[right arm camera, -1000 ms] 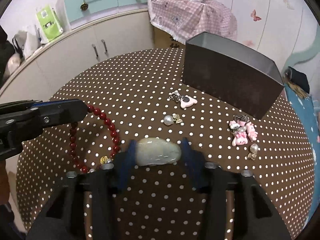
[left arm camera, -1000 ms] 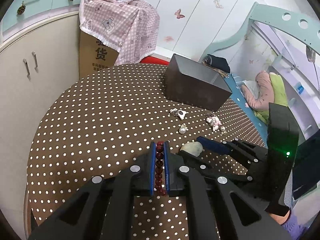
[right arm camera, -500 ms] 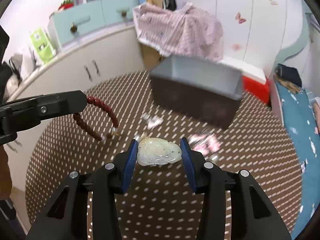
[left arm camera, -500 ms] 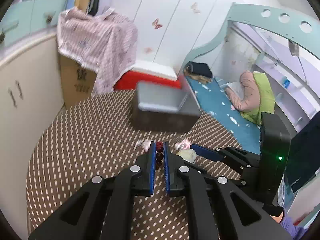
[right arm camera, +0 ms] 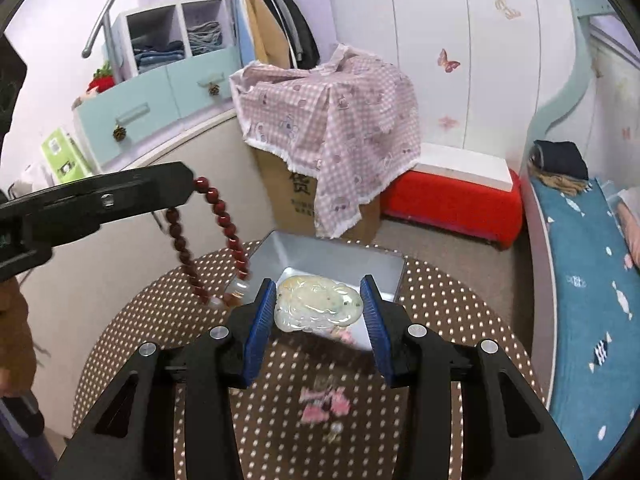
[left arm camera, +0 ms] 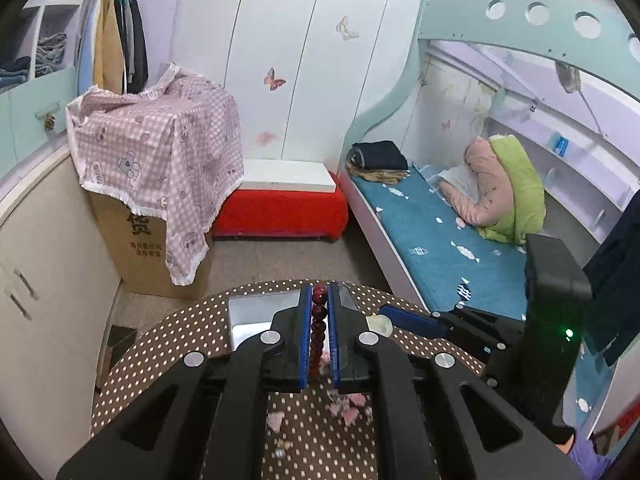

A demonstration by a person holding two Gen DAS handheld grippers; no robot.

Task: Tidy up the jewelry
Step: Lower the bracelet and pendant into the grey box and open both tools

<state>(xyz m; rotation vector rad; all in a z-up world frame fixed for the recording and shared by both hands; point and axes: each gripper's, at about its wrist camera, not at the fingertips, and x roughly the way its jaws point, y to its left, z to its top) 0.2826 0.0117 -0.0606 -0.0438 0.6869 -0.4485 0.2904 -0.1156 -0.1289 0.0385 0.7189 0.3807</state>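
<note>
My left gripper (left arm camera: 319, 300) is shut on a dark red bead bracelet (left arm camera: 319, 322), high above the table. In the right wrist view the same bracelet (right arm camera: 220, 216) dangles in a loop from the left gripper (right arm camera: 188, 188), over the left edge of the open grey box (right arm camera: 332, 258). My right gripper (right arm camera: 318, 300) is shut on a pale green carved jade pendant (right arm camera: 318, 305), held above the box's near side. In the left wrist view the box (left arm camera: 256, 316) lies below the fingers, and the right gripper (left arm camera: 384, 320) holds the pendant to the right.
Small pink charms (right arm camera: 324, 402) and a pearl piece (right arm camera: 335, 428) lie on the brown polka-dot round table (right arm camera: 140, 328). Past the table are a cloth-covered cardboard box (right arm camera: 320, 140), a red bench (right arm camera: 452, 200) and a bed (right arm camera: 580, 280). White cabinets (left arm camera: 40, 260) stand at the left.
Both grippers have risen from table level and moved forward over the grey box, carrying the bracelet and the pendant. The box's open top now shows from above.
</note>
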